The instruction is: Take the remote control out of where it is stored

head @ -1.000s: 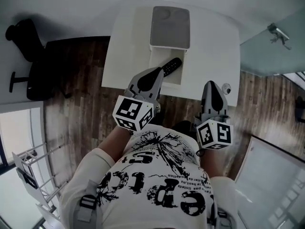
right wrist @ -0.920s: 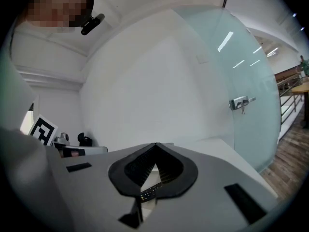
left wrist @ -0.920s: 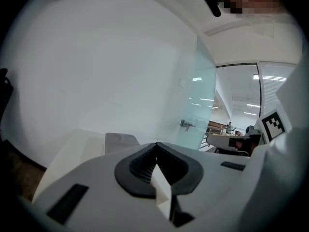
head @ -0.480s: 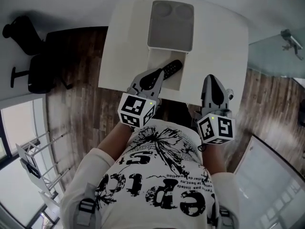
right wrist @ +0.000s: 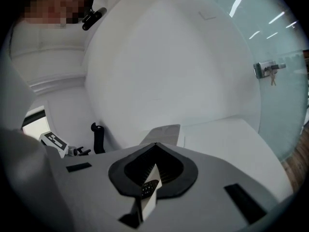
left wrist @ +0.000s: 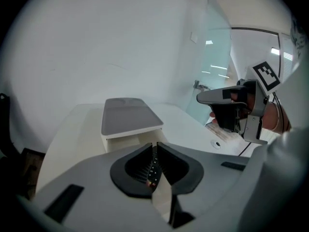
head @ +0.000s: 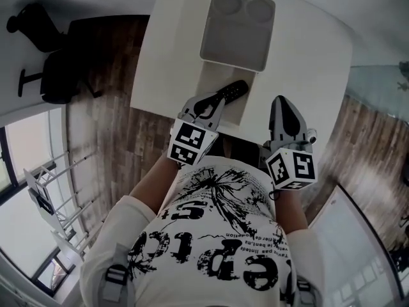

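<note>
Dim, desaturated frames; heavy fisheye, black vignetted corners; white counter (left wrist: 193,124) beyond the fingers (left wrist: 96,192) washed out, fingers soft-focus.

1. Worktop (head: 307,62): one, white.
2. Box (head: 236,29): one, grey lid.
3. Remote (head: 229,93): one, black.
4. Claws: two, namely left claw (head: 208,104) and right claw (head: 280,101).
5. Marker cubes (head: 192,143): two, one on each claw.
6. Chair (head: 54,75): one, black.
7. Person (head: 211,235): one.

White table (head: 313,56), black chair (head: 64,69), wooden floor (head: 102,139)
</note>
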Motion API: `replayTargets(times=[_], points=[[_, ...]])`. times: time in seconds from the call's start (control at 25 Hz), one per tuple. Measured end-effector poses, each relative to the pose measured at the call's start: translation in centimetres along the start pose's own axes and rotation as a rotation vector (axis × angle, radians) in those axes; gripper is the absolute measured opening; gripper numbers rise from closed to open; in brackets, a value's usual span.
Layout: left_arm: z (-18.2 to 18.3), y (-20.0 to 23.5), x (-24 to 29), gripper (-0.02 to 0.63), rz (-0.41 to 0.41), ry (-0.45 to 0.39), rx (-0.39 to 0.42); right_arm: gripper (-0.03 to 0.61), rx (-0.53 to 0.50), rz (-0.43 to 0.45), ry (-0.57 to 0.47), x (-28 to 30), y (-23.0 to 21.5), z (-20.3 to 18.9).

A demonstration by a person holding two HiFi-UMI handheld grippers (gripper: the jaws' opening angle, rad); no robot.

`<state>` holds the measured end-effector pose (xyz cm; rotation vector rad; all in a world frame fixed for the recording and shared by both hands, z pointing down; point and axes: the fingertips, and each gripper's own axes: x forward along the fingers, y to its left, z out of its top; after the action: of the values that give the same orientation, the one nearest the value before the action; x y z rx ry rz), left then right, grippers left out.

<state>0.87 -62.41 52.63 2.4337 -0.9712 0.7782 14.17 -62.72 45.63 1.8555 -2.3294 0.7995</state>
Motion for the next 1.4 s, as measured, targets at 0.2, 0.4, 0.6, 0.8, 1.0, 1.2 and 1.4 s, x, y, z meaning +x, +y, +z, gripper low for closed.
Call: replayTargets(times=[0.2, 0.4, 0.6, 0.8, 1.0, 1.2, 1.4], points=[[-1.6, 0.1, 2.3, 0.109, -0.021, 0.131, 0.026, -0.006, -0.001, 0.043, 0.101, 2.0, -0.7, -2.3], [-4.5, -0.1, 4.7, 0.221, -0.046, 0.269, 0.076, -0.006, -0.006, 0.042, 0.149, 2.7, -1.4, -3.8], [-5.9, -1.0, 6.4, 0.288, -0.089, 0.346, 0.109, -0.006, 0.022, 0.069, 0.191, 2.7, -1.8, -5.2], [-6.5, -0.3, 8.1, 0.298, -0.048, 0.379, 0.155, -0.006, 0.058, 0.103, 0.208, 2.7, -2.5, -5.8], [-7.5, -0.1, 8.7, 0.298, -0.06, 0.421, 0.169, -0.006, 0.089, 0.173, 0.192, 3.3, -1.6, -5.5], [-7.7, -0.3, 10.2, 0.298, -0.035, 0.47, 0.25, -0.006, 0.127, 0.227, 0.158, 3.6, -1.6, -4.8], [-7.3, -0.3, 10.6, 0.298, -0.035, 0.457, 0.265, -0.006, 0.085, 0.226, 0.143, 3.8, -2.3, -3.4]])
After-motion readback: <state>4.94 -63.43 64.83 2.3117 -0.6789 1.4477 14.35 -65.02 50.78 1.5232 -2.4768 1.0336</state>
